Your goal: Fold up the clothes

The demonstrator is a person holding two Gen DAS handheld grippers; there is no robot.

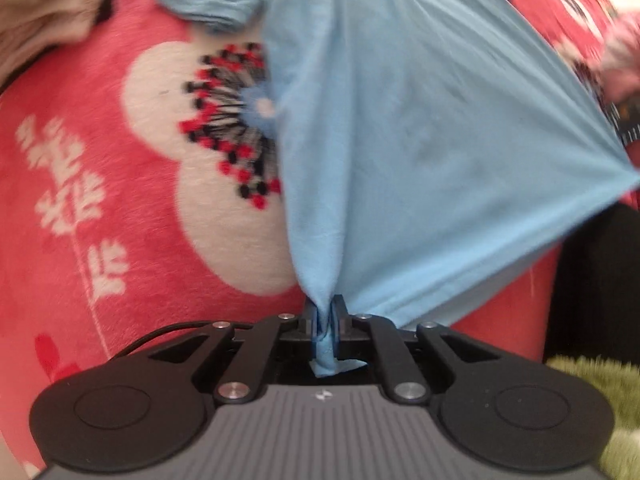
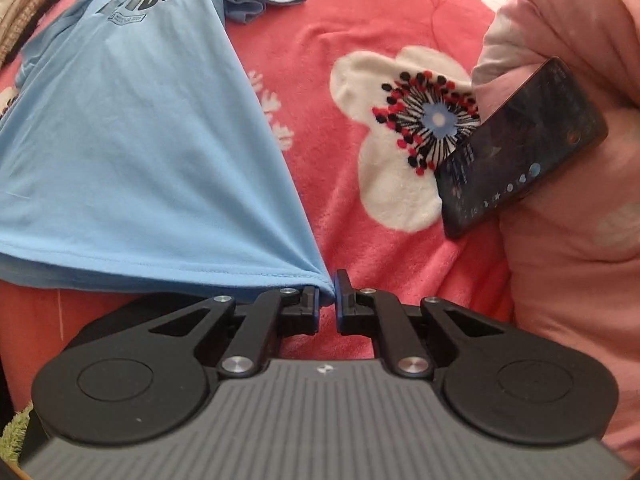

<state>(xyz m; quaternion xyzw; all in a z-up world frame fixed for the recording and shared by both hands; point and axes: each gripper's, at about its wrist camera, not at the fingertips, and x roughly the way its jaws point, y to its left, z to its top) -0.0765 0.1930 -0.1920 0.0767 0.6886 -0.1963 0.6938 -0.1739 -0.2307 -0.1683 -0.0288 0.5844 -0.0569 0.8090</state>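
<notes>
Blue cotton T-shirt [image 2: 120, 128] lies stretched across the pink floral blanket [image 2: 360, 20], printed chest and sleeves at the far end, hem nearest you. Its long axis runs straight away from both tongs, so each sits equally near, 1 at each hem corner. Your left tongs [image 1: 326, 320] are pressed together on a bunched corner of the hem. Your right tongs [image 2: 329, 298] are drawn nearly together with the other corner's tip between them. A phone [image 2: 520, 148] leans against the pink quilt [image 2: 568, 280] at right.
</notes>
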